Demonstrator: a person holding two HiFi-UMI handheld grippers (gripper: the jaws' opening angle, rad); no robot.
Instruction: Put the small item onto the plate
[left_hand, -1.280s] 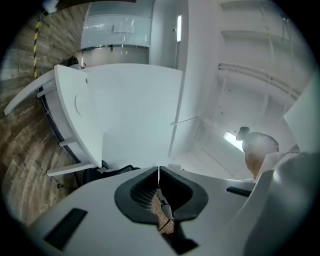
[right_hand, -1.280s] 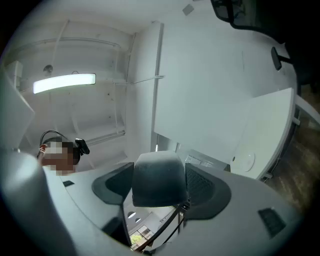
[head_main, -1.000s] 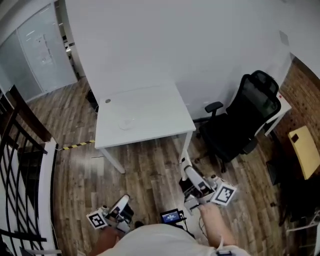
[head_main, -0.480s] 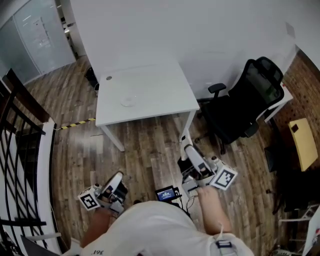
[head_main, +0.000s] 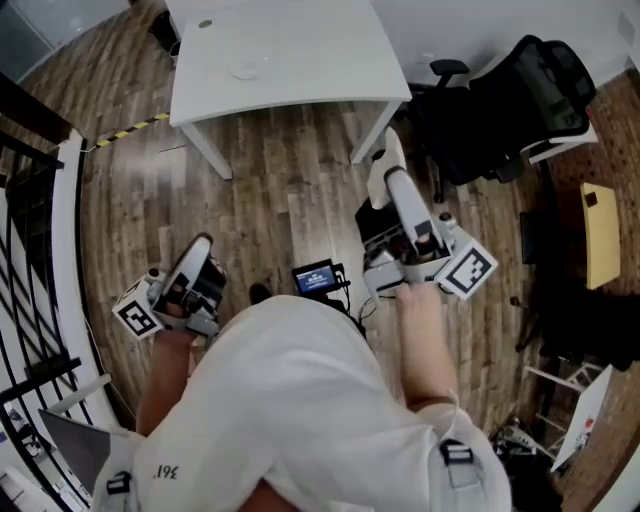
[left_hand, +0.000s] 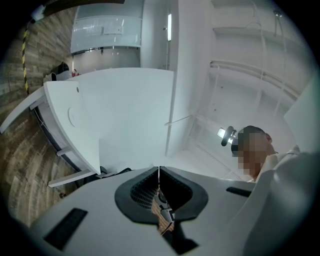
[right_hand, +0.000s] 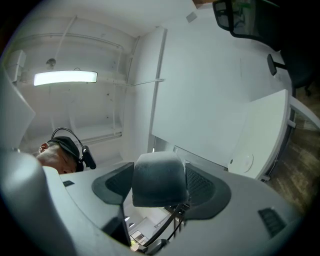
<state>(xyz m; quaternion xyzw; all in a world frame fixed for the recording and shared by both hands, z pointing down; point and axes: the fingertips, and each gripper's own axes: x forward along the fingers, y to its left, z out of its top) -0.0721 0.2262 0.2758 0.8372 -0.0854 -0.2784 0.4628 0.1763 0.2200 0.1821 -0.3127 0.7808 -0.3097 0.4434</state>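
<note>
A clear plate (head_main: 247, 68) lies on the white table (head_main: 300, 60) ahead of me, and shows again as the plate (right_hand: 246, 161) and the plate (left_hand: 73, 116) in the gripper views. My right gripper (right_hand: 159, 182) is shut on the small item (right_hand: 159, 179), a dark grey block with a rounded top that fills the gap between the pads. In the head view the right gripper (head_main: 391, 150) points at the table's near right leg. My left gripper (left_hand: 159, 172) is shut with nothing in it, and the left gripper (head_main: 199, 247) hangs low over the wooden floor.
A round grommet (head_main: 205, 23) sits near the table's far left corner. A black office chair (head_main: 505, 100) stands right of the table. A small lit screen (head_main: 317, 277) and cables lie at my feet. A dark railing (head_main: 30, 230) runs along the left.
The table has slid up to the top edge of the head view and more of my body shows. Both grippers sit higher in the frame and look larger.
</note>
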